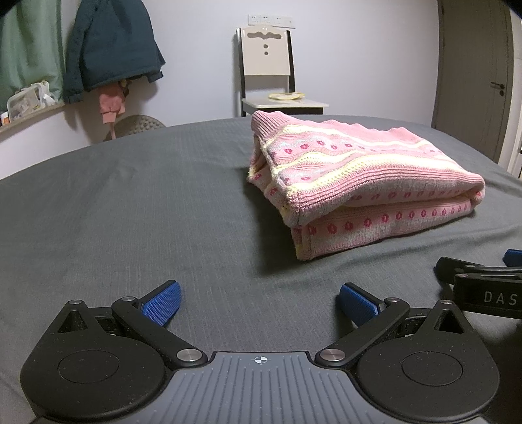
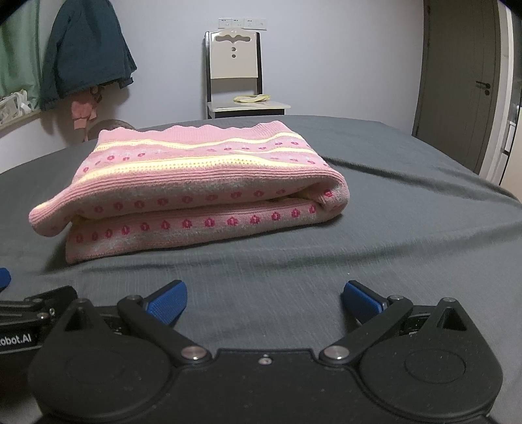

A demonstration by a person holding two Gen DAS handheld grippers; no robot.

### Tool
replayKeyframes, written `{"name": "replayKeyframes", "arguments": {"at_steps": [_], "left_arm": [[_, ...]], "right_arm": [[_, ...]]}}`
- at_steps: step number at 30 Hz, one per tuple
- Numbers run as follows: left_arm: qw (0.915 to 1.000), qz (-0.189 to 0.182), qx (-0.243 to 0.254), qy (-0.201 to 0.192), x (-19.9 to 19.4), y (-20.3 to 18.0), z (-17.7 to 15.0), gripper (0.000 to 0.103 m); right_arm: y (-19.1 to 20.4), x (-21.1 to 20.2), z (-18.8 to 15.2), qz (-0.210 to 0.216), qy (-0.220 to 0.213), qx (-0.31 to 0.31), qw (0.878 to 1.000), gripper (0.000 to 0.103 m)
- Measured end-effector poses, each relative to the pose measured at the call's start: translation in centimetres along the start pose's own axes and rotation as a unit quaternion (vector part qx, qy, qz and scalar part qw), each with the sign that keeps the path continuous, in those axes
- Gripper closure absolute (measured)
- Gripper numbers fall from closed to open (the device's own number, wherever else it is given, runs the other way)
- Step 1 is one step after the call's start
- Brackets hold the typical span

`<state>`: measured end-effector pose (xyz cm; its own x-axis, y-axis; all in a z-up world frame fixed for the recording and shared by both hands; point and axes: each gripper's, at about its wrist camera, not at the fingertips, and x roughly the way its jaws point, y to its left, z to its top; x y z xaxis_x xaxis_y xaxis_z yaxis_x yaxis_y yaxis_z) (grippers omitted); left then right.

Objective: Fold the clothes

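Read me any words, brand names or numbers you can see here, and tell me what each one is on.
"DAS", cut off at the frame edge: on the right gripper body, seen from the left wrist.
"obot.AI", its start cut off: on the left gripper body, seen from the right wrist.
Pink knitted sweater, chair, wall sockets: no readable text.

The sweater (image 2: 195,182) is seen to be knitted wool-like cloth, soft and fuzzy, with ribbed bands along its edges. The bed sheet (image 1: 130,202) is woven cloth, matt, with a fine visible grain. The left gripper (image 1: 259,301) is made of matt black plastic with a faintly speckled finish, joined by shiny metal pivot pins; its pads (image 1: 161,305) are blue, rubbery and finely dimpled. A ribbed grey panel is set on its body. The right gripper (image 2: 264,301) shows the same matt black plastic. The chair (image 1: 265,65) looks smooth and slightly glossy.
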<state>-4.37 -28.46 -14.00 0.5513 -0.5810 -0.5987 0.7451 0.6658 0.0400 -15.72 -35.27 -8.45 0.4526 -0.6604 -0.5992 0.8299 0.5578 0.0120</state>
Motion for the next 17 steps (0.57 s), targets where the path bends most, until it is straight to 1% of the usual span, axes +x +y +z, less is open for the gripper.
{"name": "replayKeyframes", "arguments": {"at_steps": [7, 17], "left_arm": [[0.9999, 0.012, -0.003, 0.002, -0.24, -0.29, -0.16, 0.000], [0.9999, 0.012, -0.004, 0.001, -0.22, -0.31, -0.20, 0.000]], "right_arm": [[-0.07, -0.09, -0.03, 0.002, 0.000, 0.002, 1.000, 0.000], [-0.02, -0.13, -0.10, 0.003, 0.000, 0.002, 1.000, 0.000]]}}
